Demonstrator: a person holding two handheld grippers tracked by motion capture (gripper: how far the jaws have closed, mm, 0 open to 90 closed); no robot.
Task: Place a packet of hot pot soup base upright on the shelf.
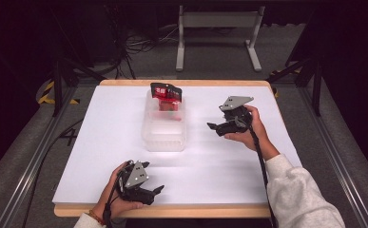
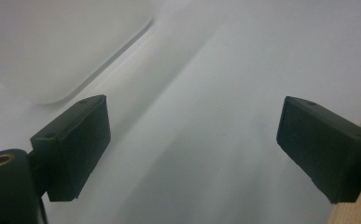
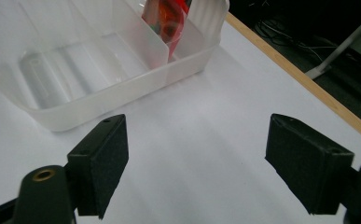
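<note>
A clear plastic bin (image 1: 165,137) with a divider stands on the white table (image 1: 101,142) near its middle. A red snack packet (image 1: 166,97) stands upright in the bin's far compartment; the near compartment holds nothing. In the right gripper view the bin (image 3: 75,109) and the packet (image 3: 166,18) lie ahead to the upper left. My right gripper (image 1: 213,127) is to the right of the bin, pointing at it, open with nothing between its jaws (image 3: 194,158). My left gripper (image 1: 157,191) rests near the table's front edge, open and empty (image 2: 192,144), with a corner of the bin (image 2: 52,51) ahead.
The table's wooden edge (image 3: 304,79) runs along the far right side. Beyond the table stand a white metal frame (image 1: 217,33) and loose cables on the grey floor. Black rails flank the table on both sides.
</note>
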